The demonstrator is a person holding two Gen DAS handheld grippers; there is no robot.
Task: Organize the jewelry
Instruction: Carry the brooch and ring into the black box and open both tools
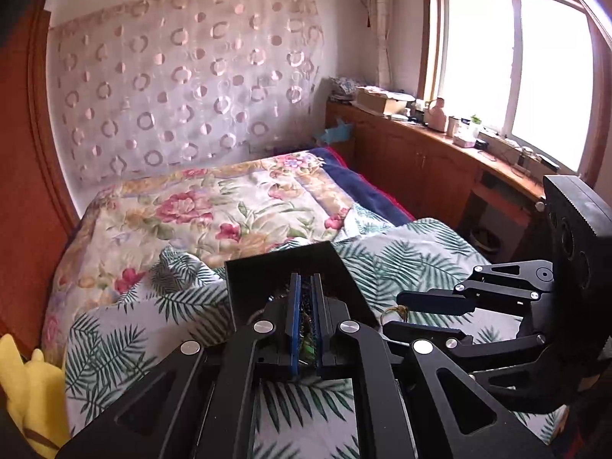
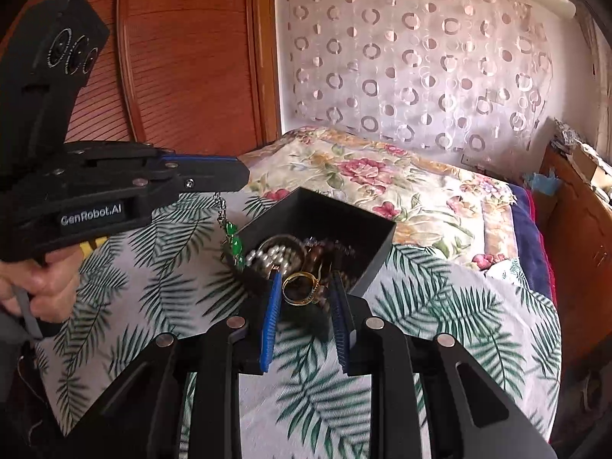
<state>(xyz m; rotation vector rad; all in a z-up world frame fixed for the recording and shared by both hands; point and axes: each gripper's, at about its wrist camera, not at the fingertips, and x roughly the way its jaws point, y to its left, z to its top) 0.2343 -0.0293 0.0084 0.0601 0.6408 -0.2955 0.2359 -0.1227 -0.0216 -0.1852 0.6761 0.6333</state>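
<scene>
An open black box (image 2: 378, 244) sits on the palm-leaf bedsheet (image 2: 440, 306) and holds pearls (image 2: 267, 258) and dark beads. My left gripper (image 2: 244, 172) is shut on a silver chain with green beads (image 2: 230, 229), which dangles over the box's left corner. In the left wrist view the same gripper (image 1: 305, 277) has its blue pads almost together, with the chain (image 1: 306, 348) between them. My right gripper (image 2: 306, 275) is shut on a gold ring (image 2: 300, 287) just in front of the box. From the left wrist view the right gripper (image 1: 392, 311) is at the right, with the ring (image 1: 399, 310) at its tips.
A floral quilt (image 1: 214, 206) covers the far part of the bed. A wooden wardrobe (image 2: 183, 57) stands at the left, and a low wooden cabinet (image 1: 420, 153) with small items runs under the window. A yellow plush toy (image 1: 30, 394) lies at the bed's near left. A person's hand (image 2: 46, 287) grips the left handle.
</scene>
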